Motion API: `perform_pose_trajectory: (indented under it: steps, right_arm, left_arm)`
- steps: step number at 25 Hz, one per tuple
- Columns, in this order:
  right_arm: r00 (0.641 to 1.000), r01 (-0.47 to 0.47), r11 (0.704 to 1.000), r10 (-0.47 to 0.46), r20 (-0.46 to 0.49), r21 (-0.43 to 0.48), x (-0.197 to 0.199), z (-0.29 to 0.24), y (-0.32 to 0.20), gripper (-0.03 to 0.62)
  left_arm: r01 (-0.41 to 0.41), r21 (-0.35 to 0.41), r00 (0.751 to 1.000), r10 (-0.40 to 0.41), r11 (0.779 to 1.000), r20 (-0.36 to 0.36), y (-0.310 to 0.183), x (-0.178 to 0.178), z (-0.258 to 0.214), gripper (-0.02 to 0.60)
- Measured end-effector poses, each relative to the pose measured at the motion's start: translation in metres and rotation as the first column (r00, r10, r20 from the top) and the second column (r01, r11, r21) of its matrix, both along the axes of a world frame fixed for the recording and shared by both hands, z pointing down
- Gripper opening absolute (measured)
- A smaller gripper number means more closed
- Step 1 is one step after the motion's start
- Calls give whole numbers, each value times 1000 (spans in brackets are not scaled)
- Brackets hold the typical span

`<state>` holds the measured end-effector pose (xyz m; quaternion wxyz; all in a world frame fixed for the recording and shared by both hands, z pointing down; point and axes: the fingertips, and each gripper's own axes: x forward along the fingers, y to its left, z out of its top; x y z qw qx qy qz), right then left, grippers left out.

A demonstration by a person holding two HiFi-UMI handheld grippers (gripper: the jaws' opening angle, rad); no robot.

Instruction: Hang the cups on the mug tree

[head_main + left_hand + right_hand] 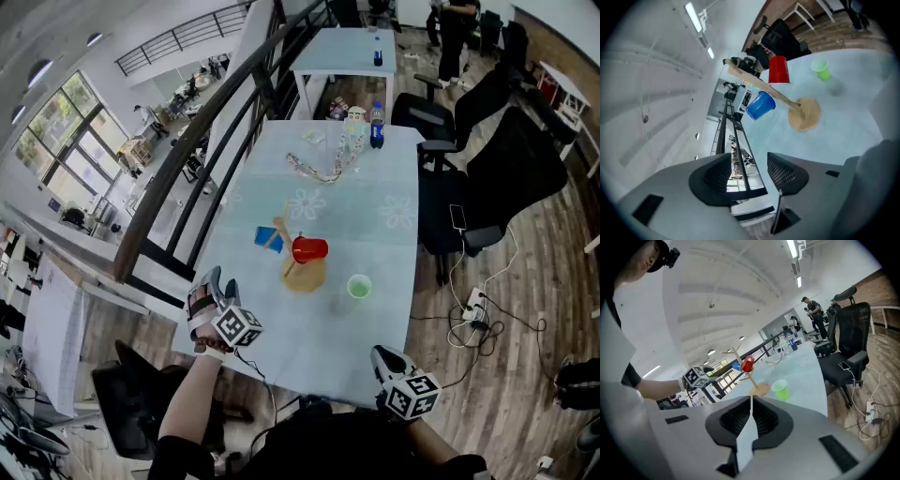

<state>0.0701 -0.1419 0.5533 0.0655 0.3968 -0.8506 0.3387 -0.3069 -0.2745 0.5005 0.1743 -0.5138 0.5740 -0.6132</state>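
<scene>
A wooden mug tree (pixel 302 272) stands mid-table with a red cup (pixel 309 249) and a blue cup (pixel 268 238) hanging on its pegs. A green cup (pixel 359 286) sits on the table just right of the tree's base. My left gripper (pixel 208 286) hovers at the table's near left edge, open and empty. In the left gripper view the tree base (pixel 805 114), red cup (pixel 778 70), blue cup (pixel 760 105) and green cup (pixel 821 70) lie far beyond its jaws (pixel 749 171). My right gripper (pixel 382 358) is at the near right edge, shut with nothing in it (pixel 751 404). Beyond it stands the green cup (pixel 780 390).
A bottle (pixel 376 126) and a looped cord (pixel 319 169) lie at the table's far end. Black office chairs (pixel 487 178) stand along the right side, and a dark railing (pixel 187 169) runs along the left. A second table (pixel 347 52) stands farther back.
</scene>
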Motion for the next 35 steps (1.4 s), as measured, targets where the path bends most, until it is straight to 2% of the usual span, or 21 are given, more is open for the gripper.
perform_pose_trajectory:
  steps: [3, 6, 8, 11, 13, 17, 20, 22, 24, 26, 28, 30, 35]
  right_arm:
    - [1000, 5, 1000, -4, -18, 12, -5, -8, -6, 37]
    - [1000, 8, 1000, -8, -29, 28, -11, -19, -8, 37]
    - [999, 6, 999, -5, -32, 43, -14, -29, -10, 37]
    - [1000, 0, 997, 2, -27, 75, -17, -50, -16, 37]
    - [999, -5, 994, 9, -32, 107, -19, -66, -21, 37]
    - [998, -27, 980, 39, -56, 199, -23, -106, -35, 37]
    - [998, -48, 957, 59, -28, 286, -29, -142, -40, 37]
    - [998, -50, 939, 55, -4, 340, -36, -161, -37, 37]
    - [999, -43, 927, 37, 22, 372, -44, -171, -30, 37]
    - [999, -27, 924, 12, 42, 382, -55, -172, -20, 35]
    - [999, 22, 926, -37, 32, 377, -69, -166, -10, 35]
    - [996, 81, 924, -91, 11, 375, -82, -161, -3, 35]
    - [989, 139, 907, -145, -17, 397, -91, -162, 3, 35]
  left_arm:
    - [74, 25, 985, -69, 997, -158, 34, -5, -4, 245]
    - [96, 35, 945, -81, 995, -316, 64, 3, -4, 245]
    - [72, 45, 898, -45, 996, -438, 78, 20, -4, 244]
    - [2, 86, 800, 50, 996, -599, 90, 59, -17, 240]
    - [-42, 135, 717, 123, 990, -686, 97, 89, -32, 213]
    - [-86, 240, 515, 249, 967, -820, 108, 141, -71, 62]
    - [-120, 305, 348, 328, 945, -878, 118, 168, -97, 33]
    - [-141, 334, 247, 360, 932, -900, 125, 182, -111, 28]
    - [-152, 348, 151, 370, 925, -917, 133, 196, -121, 28]
    - [-165, 357, 74, 372, 920, -925, 139, 210, -127, 28]
    - [-192, 353, 31, 365, 916, -930, 144, 224, -128, 29]
    - [-221, 340, 6, 349, 914, -937, 147, 233, -124, 29]
    - [-236, 334, 8, 345, 913, -939, 151, 236, -123, 29]
